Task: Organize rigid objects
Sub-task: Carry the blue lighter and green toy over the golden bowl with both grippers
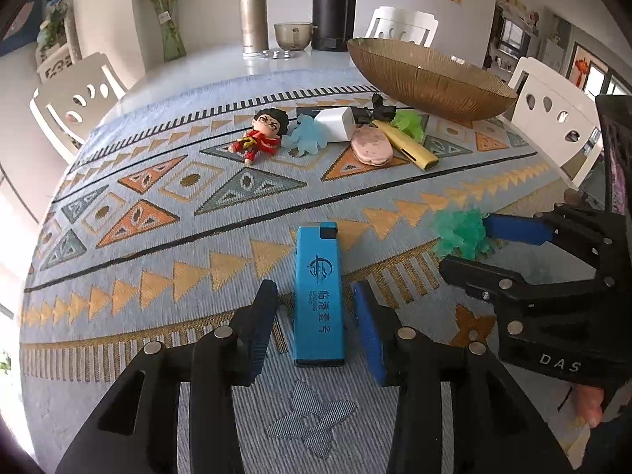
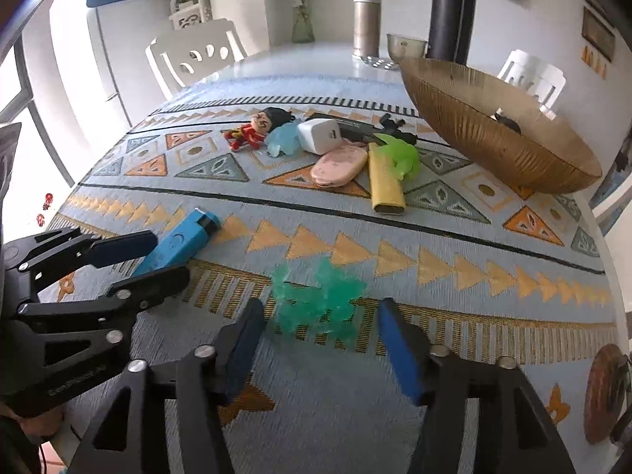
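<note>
We see sorting barely begun: blue lighter (image 1: 318, 294) lies on worktop (image 1: 166, 245) between left tongs (image 1: 316, 328), parted, not gripping. Right tongs (image 2: 322, 339) straddle green toy (image 2: 320, 300), loose. Pile (image 1: 339, 134) waits beside bowl (image 1: 430, 75).

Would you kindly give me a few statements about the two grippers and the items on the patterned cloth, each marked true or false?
1. The blue lighter lies flat between the left gripper fingers, with gaps on both sides. True.
2. The right gripper is clamped on the yellow case. False: it brackets the teal toy, and the yellow case lies farther off in the pile.
3. The gold bowl sits beyond the pile of items. True.
4. The red-clothed figurine stands upright. False: it lies on the cloth.
5. The white charger is inside the gold bowl. False: it sits on the cloth in the pile.
</note>
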